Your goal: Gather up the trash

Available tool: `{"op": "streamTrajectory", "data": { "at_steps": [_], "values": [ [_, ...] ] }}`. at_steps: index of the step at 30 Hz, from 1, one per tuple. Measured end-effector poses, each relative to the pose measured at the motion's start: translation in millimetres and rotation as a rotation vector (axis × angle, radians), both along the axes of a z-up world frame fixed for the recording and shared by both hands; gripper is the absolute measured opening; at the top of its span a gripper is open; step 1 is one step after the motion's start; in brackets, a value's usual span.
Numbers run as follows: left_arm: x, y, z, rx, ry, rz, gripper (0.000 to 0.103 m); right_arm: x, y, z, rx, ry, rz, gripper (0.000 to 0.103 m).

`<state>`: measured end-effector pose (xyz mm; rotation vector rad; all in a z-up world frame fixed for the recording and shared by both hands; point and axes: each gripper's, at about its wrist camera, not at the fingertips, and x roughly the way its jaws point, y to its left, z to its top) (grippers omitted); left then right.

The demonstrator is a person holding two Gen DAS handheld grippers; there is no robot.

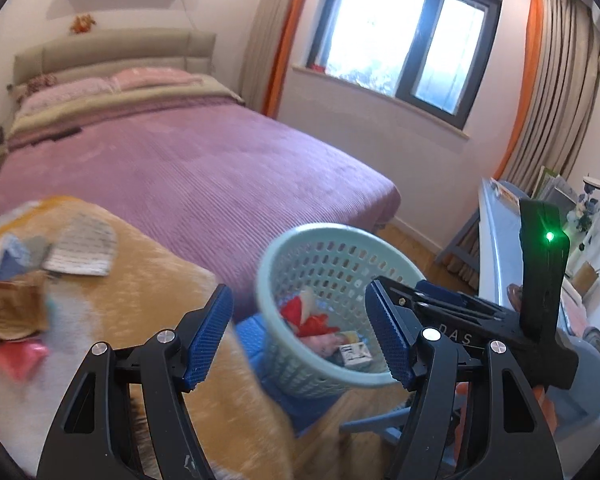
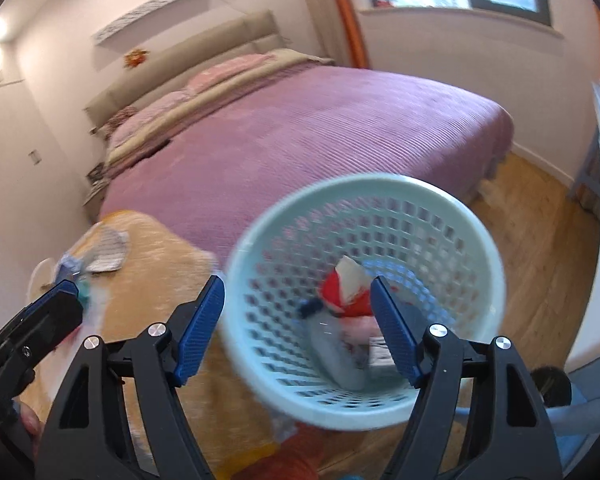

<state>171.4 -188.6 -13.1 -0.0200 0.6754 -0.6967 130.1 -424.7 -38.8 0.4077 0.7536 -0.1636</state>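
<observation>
A pale green mesh waste basket [image 1: 278, 256] [image 2: 380, 188] stands beside an orange-covered table [image 1: 148, 292] [image 2: 156, 276]. It holds a red wrapper [image 2: 340, 284], a clear plastic bottle [image 2: 336, 348] and a small white carton [image 1: 354, 354]. My right gripper [image 2: 298, 328] is open and empty above the basket's mouth. My left gripper [image 1: 300, 338] is open and empty between table edge and basket. More trash lies at the table's left: a brown paper bag [image 1: 12, 308], a pink wrapper [image 1: 18, 360], a printed paper [image 1: 82, 250] and blue scraps [image 1: 12, 256].
A bed with a purple cover [image 1: 204, 168] [image 2: 320, 128] fills the space behind. A blue stool [image 1: 268, 344] sits under the basket. A white desk [image 1: 500, 240] stands at the right, over wooden floor [image 2: 540, 240]. The right gripper's body [image 1: 480, 320] is close beside my left.
</observation>
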Motion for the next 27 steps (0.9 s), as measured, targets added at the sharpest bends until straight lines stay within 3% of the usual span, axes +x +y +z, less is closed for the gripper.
{"op": "streamTrajectory", "data": {
  "at_steps": [8, 12, 16, 19, 27],
  "values": [
    [-11.4, 91.5, 27.2, -0.046, -0.063, 0.184, 0.067, 2.2, 91.5, 33.4, -0.055, -0.111, 0.226, 0.071],
    [-8.0, 137.0, 32.3, -0.023, -0.089, 0.307, 0.067, 2.9, 136.5, 39.5, -0.097, -0.158, 0.337, 0.07],
    [6.1, 179.3, 31.0, -0.01, -0.068, 0.419, 0.067, 15.3, 174.4, 39.4, -0.101, -0.177, 0.426, 0.064],
    [23.0, 210.7, 22.4, 0.009, -0.03, 0.488, 0.067, 31.5, 194.3, 30.9, -0.064, -0.157, 0.485, 0.052],
    [59.4, 232.9, 0.3, 0.115, 0.034, 0.542, 0.067, 58.1, 205.5, 14.8, 0.018, -0.119, 0.522, 0.051]
  ]
}}
